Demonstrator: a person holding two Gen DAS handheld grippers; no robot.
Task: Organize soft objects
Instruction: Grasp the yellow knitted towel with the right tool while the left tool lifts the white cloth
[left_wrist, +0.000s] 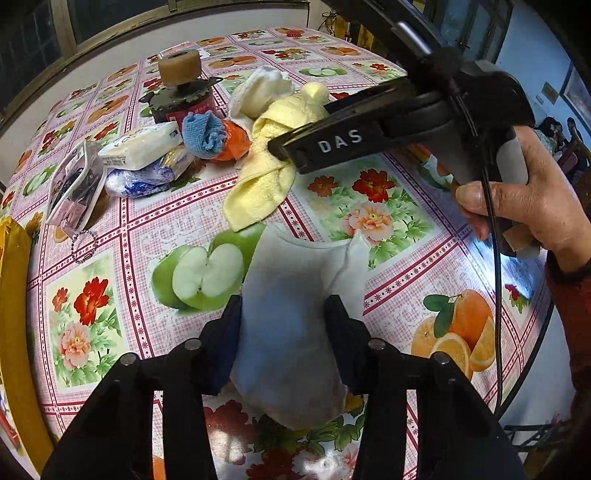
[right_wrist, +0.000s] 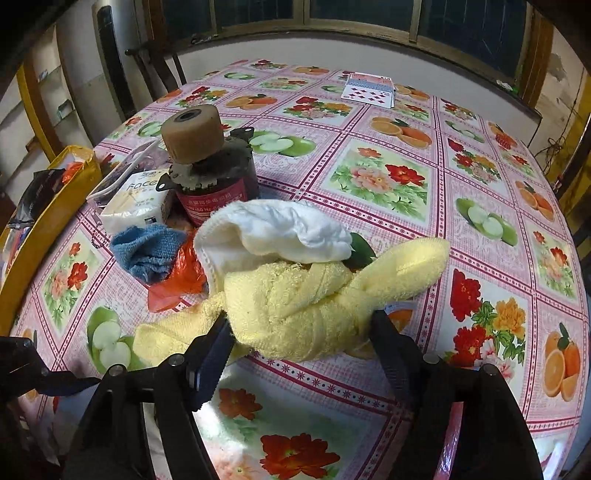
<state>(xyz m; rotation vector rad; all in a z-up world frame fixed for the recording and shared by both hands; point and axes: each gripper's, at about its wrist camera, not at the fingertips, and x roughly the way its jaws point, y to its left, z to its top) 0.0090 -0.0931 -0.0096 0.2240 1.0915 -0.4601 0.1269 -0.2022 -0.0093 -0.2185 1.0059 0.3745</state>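
Round table under pink fruit-and-flower oilcloth (right_wrist: 369, 155), dark cylindrical motor with tan roller on top (right_wrist: 214, 166), white facial tissue pack (right_wrist: 135, 206), fanned playing cards (right_wrist: 369, 90) at far edge

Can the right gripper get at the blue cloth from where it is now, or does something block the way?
Probably not directly. The right gripper has its fingers around the yellow towel, and the blue cloth lies beyond, to the left, against an orange bag. It would first have to clear the towel.
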